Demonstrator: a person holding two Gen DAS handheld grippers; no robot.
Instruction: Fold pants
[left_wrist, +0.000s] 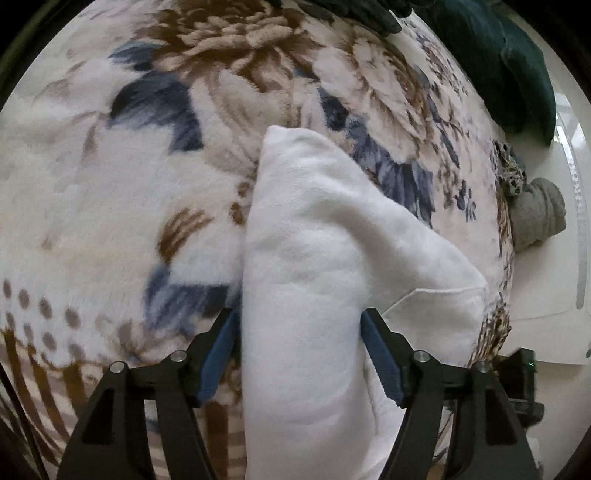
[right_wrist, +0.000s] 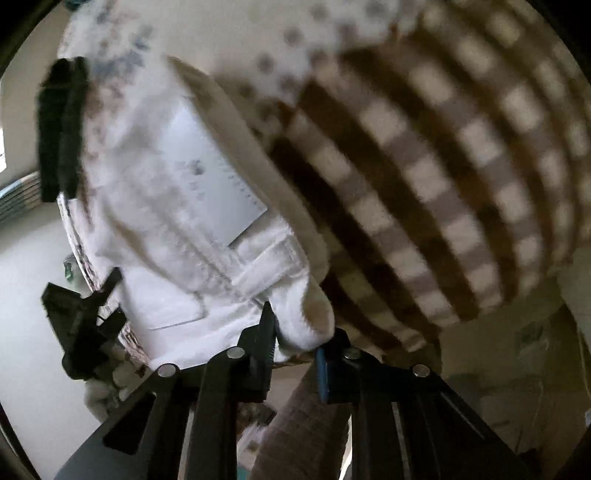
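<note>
The white pants (left_wrist: 306, 258) lie folded lengthwise on a floral blanket (left_wrist: 110, 184), one thick fold running away from me. My left gripper (left_wrist: 300, 332) has its blue-padded fingers (left_wrist: 221, 354) on either side of that fold, closed against it. In the right wrist view, the white pants (right_wrist: 177, 236) show their waistband, belt loops and a white label. My right gripper (right_wrist: 300, 332) pinches a bunched edge of the pants near the waistband. The view is blurred. The left gripper (right_wrist: 77, 325) shows at the left edge there.
The blanket's brown-and-white striped border (right_wrist: 424, 184) hangs over the bed edge. A dark green cushion (left_wrist: 517, 66) lies at the far right. A grey rolled cloth (left_wrist: 539, 214) and a patterned item (left_wrist: 511, 170) sit on a white surface (left_wrist: 546, 280) to the right.
</note>
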